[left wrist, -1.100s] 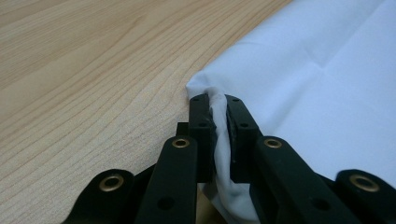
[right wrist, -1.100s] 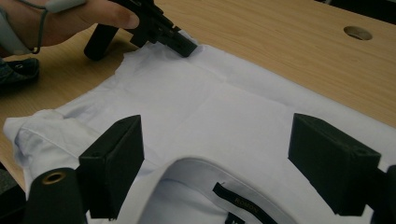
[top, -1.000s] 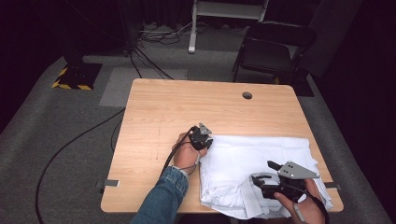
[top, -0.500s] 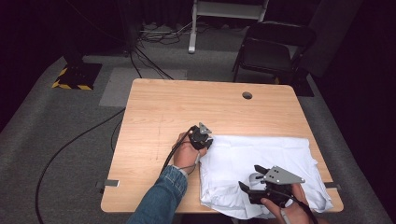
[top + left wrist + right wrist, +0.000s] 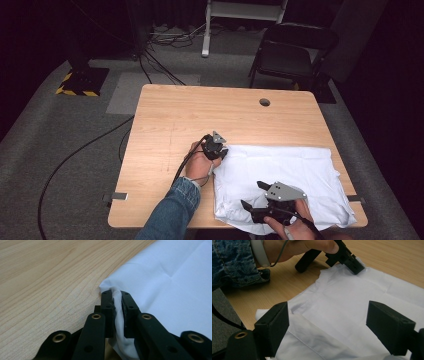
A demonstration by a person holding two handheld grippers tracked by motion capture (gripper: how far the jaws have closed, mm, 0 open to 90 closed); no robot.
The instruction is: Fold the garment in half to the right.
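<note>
Two grippers on cloth (image 5: 285, 172) | left (image 5: 117, 302) pinching far-left corner tight | right (image 5: 327, 322) wide open over near edge, gripping nothing | table (image 5: 200, 115) bare otherwise, chair (image 5: 290, 55) behind
</note>
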